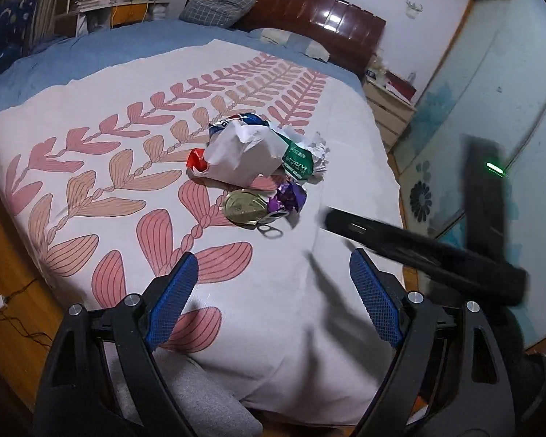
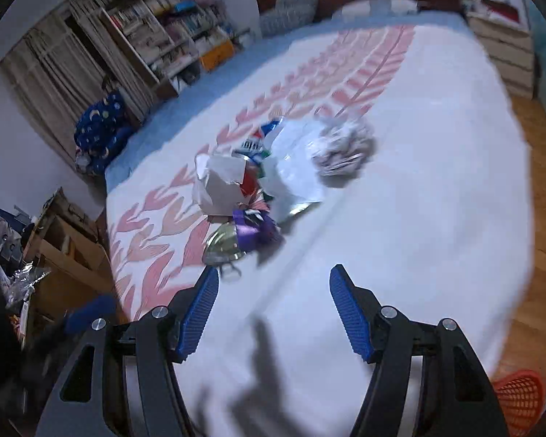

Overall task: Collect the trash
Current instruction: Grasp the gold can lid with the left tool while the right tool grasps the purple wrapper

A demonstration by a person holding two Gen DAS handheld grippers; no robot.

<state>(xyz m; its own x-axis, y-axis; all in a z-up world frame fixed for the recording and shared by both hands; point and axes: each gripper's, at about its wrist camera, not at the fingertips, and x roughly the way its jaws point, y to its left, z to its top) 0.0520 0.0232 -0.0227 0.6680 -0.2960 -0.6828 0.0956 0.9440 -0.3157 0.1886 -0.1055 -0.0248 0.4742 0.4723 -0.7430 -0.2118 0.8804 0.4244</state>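
Left wrist view: your left gripper [image 1: 269, 293] hovered above quilt [image 1: 91, 116], jaws spread wide, nothing between them. Trash pile [image 1: 258, 160] lay ahead mid-bed: white paper bag [image 1: 242, 153], gold can lid [image 1: 242, 207] touching purple foil wrapper [image 1: 287, 198]. Right wrist view, blurred: your right gripper [image 2: 271, 309] also gaped wide, empty, short of pile. Orange basket [image 2: 520, 400] sat at lower right, off bed.

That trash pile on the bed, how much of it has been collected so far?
Nothing looks collected yet. The trash pile, with white paper, a gold can lid and a purple wrapper, sits together on the bedspread. Both the left hand-held gripper and right hand-held gripper are open and empty. Everything remains, likely for the orange basket.
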